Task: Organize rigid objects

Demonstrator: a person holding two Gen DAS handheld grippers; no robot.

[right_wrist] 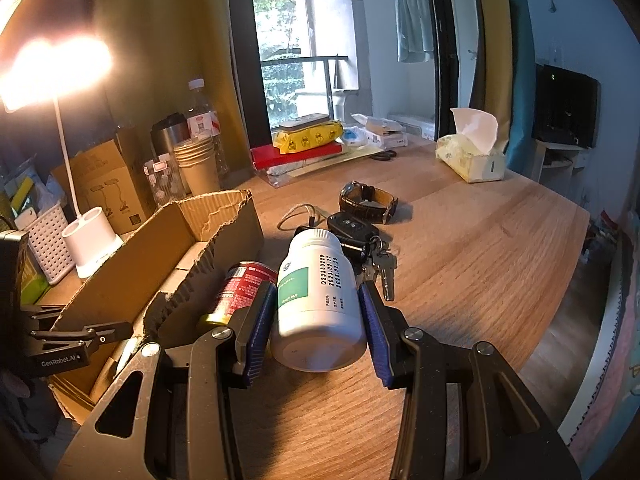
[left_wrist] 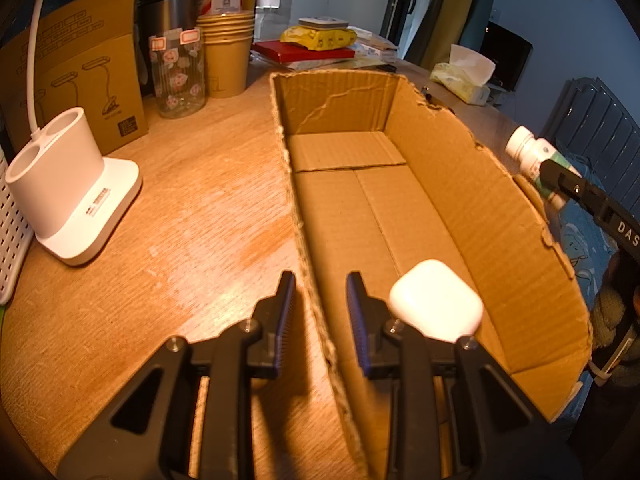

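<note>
Right tool [right_wrist: 316,320] grips white bottle [right_wrist: 318,300] dated 2023.02.27; "GenRobot.AI" on left tool [right_wrist: 60,344].

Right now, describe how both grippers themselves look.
Both the left gripper and right gripper have black angular linkage frames with triangular cutouts, silver pivot pins, and ribbed blue finger pads. White lettering on the bodies reads GenRobot.AI and DAS. No cables visible.
</note>
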